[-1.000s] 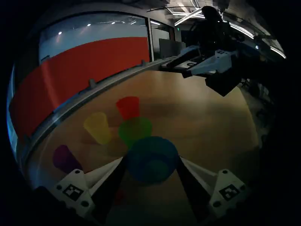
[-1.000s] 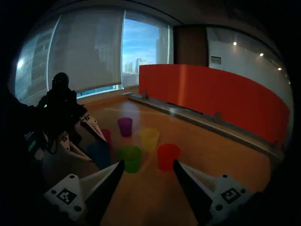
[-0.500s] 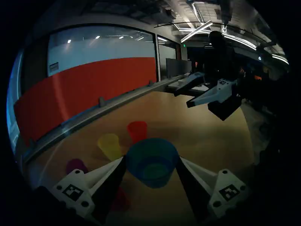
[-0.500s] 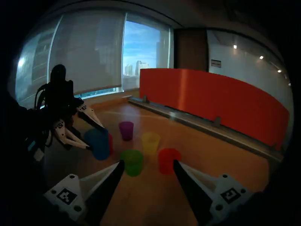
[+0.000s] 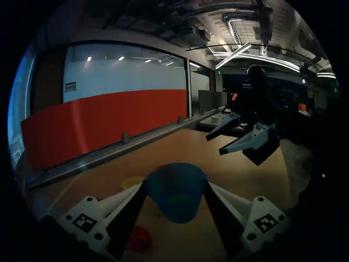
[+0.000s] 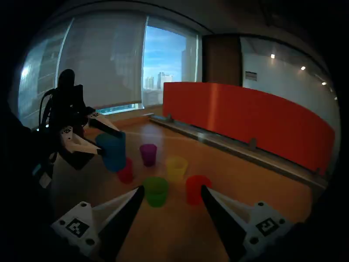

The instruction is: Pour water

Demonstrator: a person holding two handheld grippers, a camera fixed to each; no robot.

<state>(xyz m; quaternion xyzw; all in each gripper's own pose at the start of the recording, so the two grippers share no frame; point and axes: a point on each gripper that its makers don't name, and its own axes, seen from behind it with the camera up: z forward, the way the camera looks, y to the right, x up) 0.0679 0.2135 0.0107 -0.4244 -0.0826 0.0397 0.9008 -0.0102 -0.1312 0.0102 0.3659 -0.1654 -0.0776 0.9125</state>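
The blue cup (image 5: 176, 192) sits clamped between both fingers of the left claw (image 5: 174, 185), which is closed to the cup's width. In the right gripper view the same blue cup (image 6: 111, 150) hangs upright in the left claw (image 6: 103, 140), clear of the tabletop (image 6: 261, 183) near its left edge. Whether it holds water cannot be told.

Just below it in that view stands a pink-red cup (image 6: 126, 171); the blue cup's base overlaps its rim in the picture, but I cannot tell whether one is directly above the other. Further in on the tabletop stand a purple cup (image 6: 148, 154), a yellow cup (image 6: 176, 167), a green cup (image 6: 156, 191) and a red cup (image 6: 196, 189), all upright and apart from one another. The green and red cups are nearest the right claw (image 6: 171, 188), which is spread wide and holds nothing.

In the left gripper view the right claw (image 5: 213, 146) hovers above the tabletop (image 5: 244, 174), also open and empty. The yellow cup (image 5: 132, 182) peeks out left of the blue one. A red partition (image 6: 244, 113) runs along the far edge of the tabletop, and a window (image 6: 163, 72) lies beyond.
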